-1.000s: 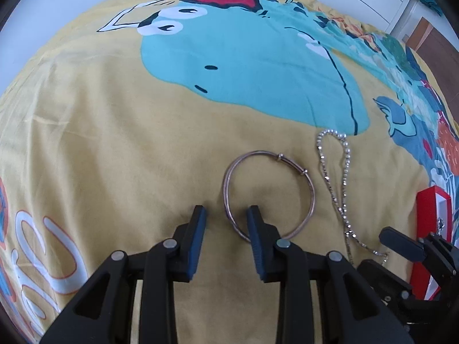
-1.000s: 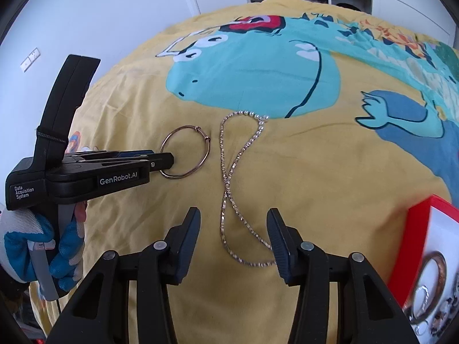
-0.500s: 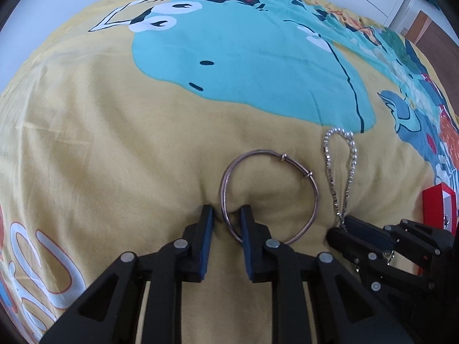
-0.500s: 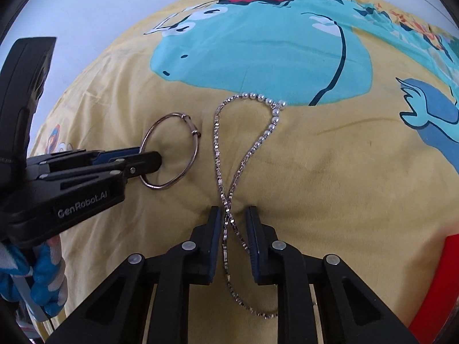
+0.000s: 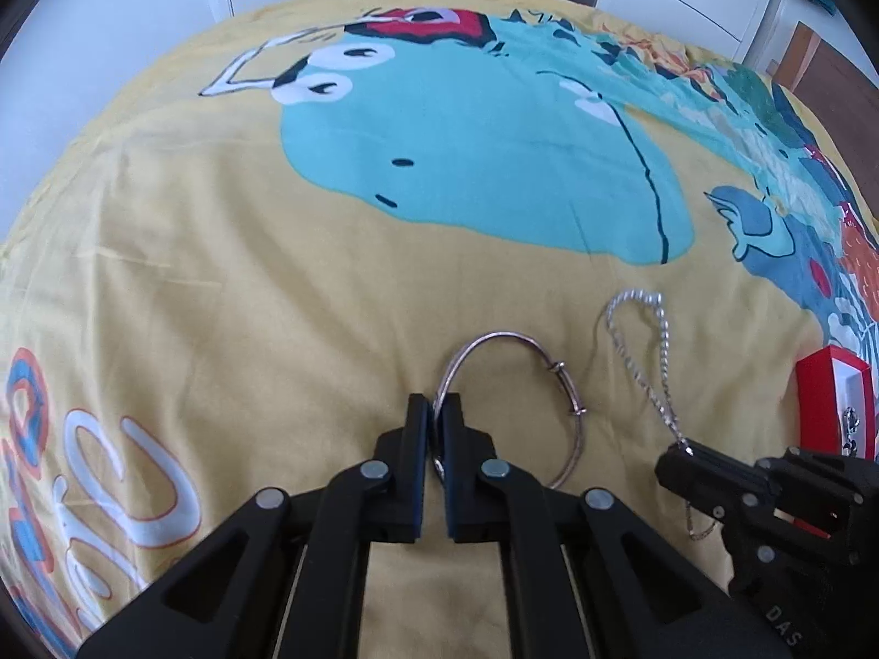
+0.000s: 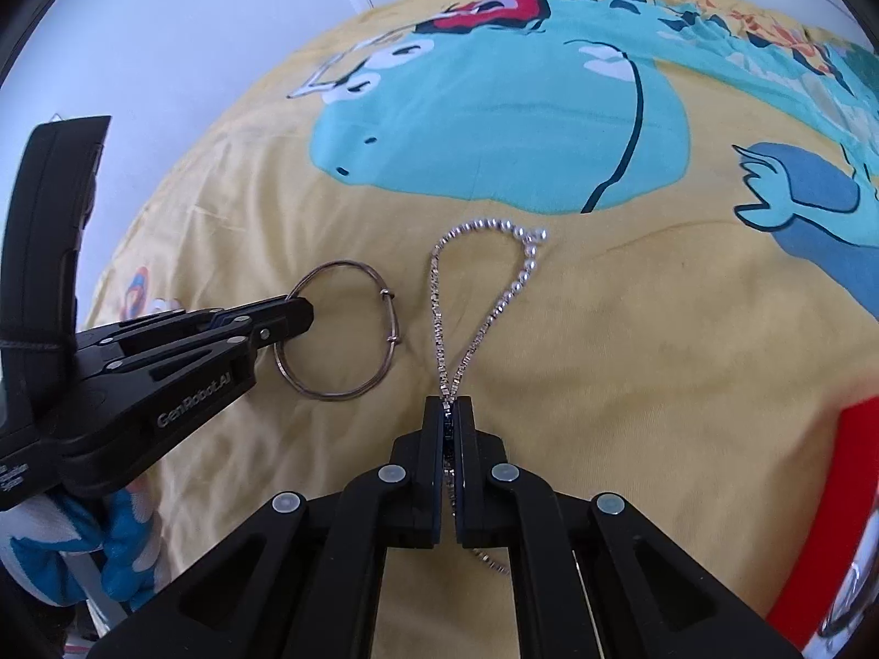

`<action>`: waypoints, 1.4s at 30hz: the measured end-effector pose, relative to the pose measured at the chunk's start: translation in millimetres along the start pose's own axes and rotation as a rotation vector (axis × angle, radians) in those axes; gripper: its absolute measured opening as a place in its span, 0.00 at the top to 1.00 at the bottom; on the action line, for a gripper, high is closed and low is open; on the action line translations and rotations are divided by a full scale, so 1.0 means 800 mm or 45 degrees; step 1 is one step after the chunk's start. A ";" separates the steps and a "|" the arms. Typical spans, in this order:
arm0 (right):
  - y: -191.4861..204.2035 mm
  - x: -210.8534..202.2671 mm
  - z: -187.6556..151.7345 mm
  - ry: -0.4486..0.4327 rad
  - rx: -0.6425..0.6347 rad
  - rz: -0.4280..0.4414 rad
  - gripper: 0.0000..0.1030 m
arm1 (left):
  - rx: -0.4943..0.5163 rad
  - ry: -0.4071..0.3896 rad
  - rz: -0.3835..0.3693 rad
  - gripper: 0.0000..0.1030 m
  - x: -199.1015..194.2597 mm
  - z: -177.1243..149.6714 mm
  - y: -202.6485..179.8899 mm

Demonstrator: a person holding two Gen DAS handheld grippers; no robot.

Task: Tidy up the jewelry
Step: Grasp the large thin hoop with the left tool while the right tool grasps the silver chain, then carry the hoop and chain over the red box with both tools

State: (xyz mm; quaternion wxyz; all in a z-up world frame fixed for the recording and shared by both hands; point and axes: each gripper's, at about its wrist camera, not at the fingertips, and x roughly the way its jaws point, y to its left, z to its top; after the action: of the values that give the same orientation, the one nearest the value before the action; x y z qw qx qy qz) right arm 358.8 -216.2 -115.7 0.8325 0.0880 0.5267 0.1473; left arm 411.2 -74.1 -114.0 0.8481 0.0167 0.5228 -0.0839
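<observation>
On the bed, yellow cartoon cover (image 5: pixel 231 252): two pieces of jewelry, each already gripped.

Item one: bangle (image 5: pixel 555 370), thin metal hoop with a wire clasp, lying flat just left of the chain. Left gripper (image 5: pixel 438 412) has its jaws just closed, clenched on the near-left arc of the hoop; the rest of the ring rests on the cover.

Item two: chain (image 6: pixel 478 285), silvery, laid in a loop with its strands crossing. Right gripper (image 6: pixel 449 412) has its jaws just closed too, pinching the chain at the crossing; a short tail trails out beneath the jaws.

Item three: red box (image 5: pixel 835 401), open, at the right edge of the bed, some pieces inside. Likely destination.

Handling note, as judgement: lift each piece straight up and slowly. The chain will swing and could slip or snag the bangle beside it, so raise it well clear before carrying it across. Keep the bangle level; a thin hoop held by one arc may pivot in the jaws.
</observation>
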 end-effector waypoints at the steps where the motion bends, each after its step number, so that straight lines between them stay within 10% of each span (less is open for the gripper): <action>1: 0.000 -0.008 -0.003 -0.014 0.011 0.011 0.97 | 0.004 -0.005 0.007 0.96 -0.006 -0.001 -0.002; 42: 0.039 -0.263 -0.062 -0.273 0.094 0.012 0.97 | 0.088 -0.109 0.037 0.96 -0.227 -0.050 -0.051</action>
State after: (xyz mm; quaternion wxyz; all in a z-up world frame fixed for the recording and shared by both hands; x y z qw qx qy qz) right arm 224.7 -258.5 51.9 0.8797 0.1365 0.4392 0.1213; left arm 289.8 -87.3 32.2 0.8698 0.0501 0.4826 -0.0902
